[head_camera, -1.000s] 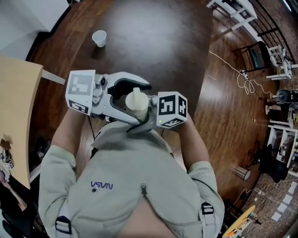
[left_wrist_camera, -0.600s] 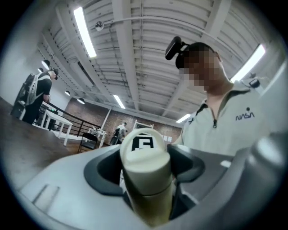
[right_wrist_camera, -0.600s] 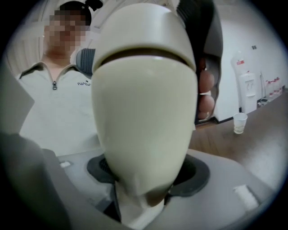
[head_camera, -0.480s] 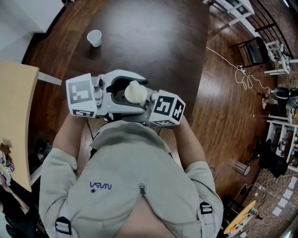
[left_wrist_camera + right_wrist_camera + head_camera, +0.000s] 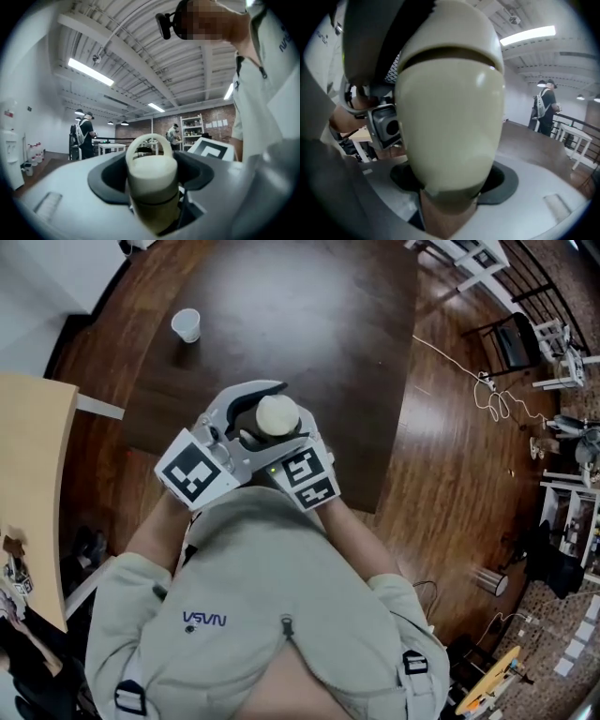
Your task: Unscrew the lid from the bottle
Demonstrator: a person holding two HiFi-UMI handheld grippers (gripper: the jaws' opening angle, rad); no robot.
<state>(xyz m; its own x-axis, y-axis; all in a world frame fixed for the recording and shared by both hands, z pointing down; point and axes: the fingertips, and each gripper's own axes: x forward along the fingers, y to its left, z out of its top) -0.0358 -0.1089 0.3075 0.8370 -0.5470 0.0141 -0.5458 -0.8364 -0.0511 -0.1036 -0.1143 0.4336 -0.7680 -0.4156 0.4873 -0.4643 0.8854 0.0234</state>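
Observation:
A cream bottle (image 5: pixel 277 415) is held above the near edge of the dark table (image 5: pixel 309 306), close to the person's chest. My left gripper (image 5: pixel 251 409) has just been closing and now holds the lid (image 5: pixel 152 174), a cream cap with a loop handle (image 5: pixel 149 140), between its dark pads. My right gripper (image 5: pixel 292 435) is shut on the bottle's rounded body (image 5: pixel 450 117), which fills the right gripper view. The two marker cubes (image 5: pixel 197 474) sit side by side nearest the person. The bottle's lower end is hidden behind the jaws.
A white paper cup (image 5: pixel 187 324) stands on the table's far left. A light wooden panel (image 5: pixel 28 474) lies at the left. A chair (image 5: pixel 514 345) and a cable (image 5: pixel 469 371) are on the floor to the right. People (image 5: pixel 83 136) stand far off.
Both grippers and the bottle moved forward over the table edge and turned, so the marker cubes swung in toward the person. The left jaws closed in round the lid.

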